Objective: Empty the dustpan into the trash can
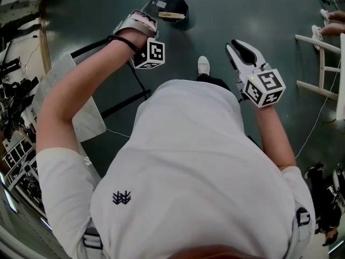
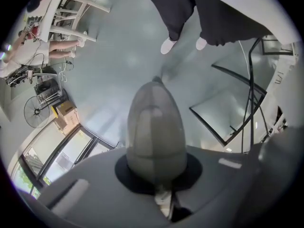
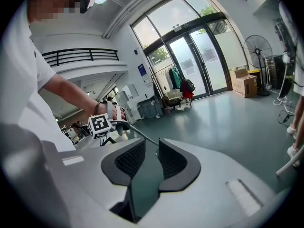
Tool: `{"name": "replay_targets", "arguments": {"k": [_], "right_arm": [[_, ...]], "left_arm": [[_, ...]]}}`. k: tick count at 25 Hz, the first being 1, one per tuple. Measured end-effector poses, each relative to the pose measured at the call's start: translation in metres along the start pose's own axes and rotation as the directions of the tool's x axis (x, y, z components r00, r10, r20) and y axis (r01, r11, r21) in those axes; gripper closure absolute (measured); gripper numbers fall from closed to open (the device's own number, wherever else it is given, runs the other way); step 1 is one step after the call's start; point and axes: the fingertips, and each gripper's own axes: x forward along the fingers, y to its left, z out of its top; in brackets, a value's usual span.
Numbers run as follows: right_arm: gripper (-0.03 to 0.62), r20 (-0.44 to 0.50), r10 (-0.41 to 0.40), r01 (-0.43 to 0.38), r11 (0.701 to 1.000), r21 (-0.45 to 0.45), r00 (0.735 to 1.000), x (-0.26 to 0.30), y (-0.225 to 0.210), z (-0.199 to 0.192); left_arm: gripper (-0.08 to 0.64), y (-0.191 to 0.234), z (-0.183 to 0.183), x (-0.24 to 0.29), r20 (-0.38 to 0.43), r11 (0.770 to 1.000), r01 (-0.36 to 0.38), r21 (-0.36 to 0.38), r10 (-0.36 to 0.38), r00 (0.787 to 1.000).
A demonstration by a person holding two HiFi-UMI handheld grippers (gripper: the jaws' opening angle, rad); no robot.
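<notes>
Looking steeply down over a white-shirted torso. The left gripper (image 1: 139, 28) is at the upper left of the head view, with its marker cube just below it. Its fingers (image 2: 142, 132) are pressed together with the seam closed, and nothing shows between them in the left gripper view. The right gripper (image 1: 241, 48) is right of center, well apart from the left one. Its fingers (image 3: 127, 156) stand a narrow gap apart, ribbed black pads facing each other, with only dark floor colour in the gap. A black container (image 1: 170, 5) sits on the dark green floor surface (image 1: 253, 9) at top center of the head view, just past the left gripper in the frame. It is open, with a beige piece (image 1: 171, 16) at its mouth. I cannot tell whether it is the dustpan or the trash can. The right gripper is clear of it. In the right gripper view a thin dark rod (image 3: 137, 131) runs from beside the left gripper toward the right fingertips; I cannot tell whether either gripper holds it. One white shoe (image 1: 203, 65) shows between the grippers. A white frame (image 1: 323, 63) stands at the right edge. The left gripper view has a standing fan (image 2: 37, 112) and cardboard boxes (image 2: 66, 109) at the left, and black-framed panels (image 2: 223, 113) at the right. Glass doors (image 3: 199, 65) fill the upper right of the right gripper view.
</notes>
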Motion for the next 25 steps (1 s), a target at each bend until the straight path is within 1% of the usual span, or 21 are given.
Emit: {"name": "replay_targets", "arguments": {"k": [3, 10, 12, 15, 20, 22, 25], "right_arm": [[0.517, -0.005, 0.007, -0.007, 1.000, -0.002, 1.000, 0.000, -0.003, -0.003], [0.517, 0.000, 0.017, -0.017, 1.000, -0.003, 1.000, 0.001, -0.004, -0.003], [0.517, 0.002, 0.020, -0.020, 1.000, -0.004, 1.000, 0.002, -0.004, -0.002], [0.517, -0.002, 0.031, -0.031, 0.999, -0.010, 1.000, 0.004, -0.002, -0.003], [0.517, -0.016, 0.059, -0.060, 0.998, -0.031, 0.998, 0.015, 0.009, 0.003], [0.517, -0.023, 0.073, -0.074, 0.996, -0.044, 0.997, 0.020, 0.015, 0.007], [0.517, -0.042, 0.100, -0.103, 0.992, -0.078, 0.994, 0.026, 0.022, 0.013]], "left_arm": [[0.505, 0.003, -0.013, 0.008, -0.042, 1.000, -0.004, -0.010, 0.003, 0.999], [0.505, 0.018, -0.039, 0.015, -0.102, 1.000, 0.001, -0.003, -0.001, 0.995], [0.505, 0.020, -0.049, 0.014, -0.116, 1.000, 0.008, -0.023, -0.010, 0.993], [0.505, 0.015, -0.062, 0.012, -0.115, 0.995, 0.037, -0.088, -0.047, 0.992], [0.505, -0.006, -0.087, 0.006, -0.111, 0.978, 0.073, -0.197, -0.096, 0.989], [0.505, -0.018, -0.099, 0.005, -0.118, 0.966, 0.087, -0.242, -0.118, 0.986], [0.505, -0.036, -0.114, 0.000, -0.130, 0.938, 0.104, -0.330, -0.155, 0.979]]}}
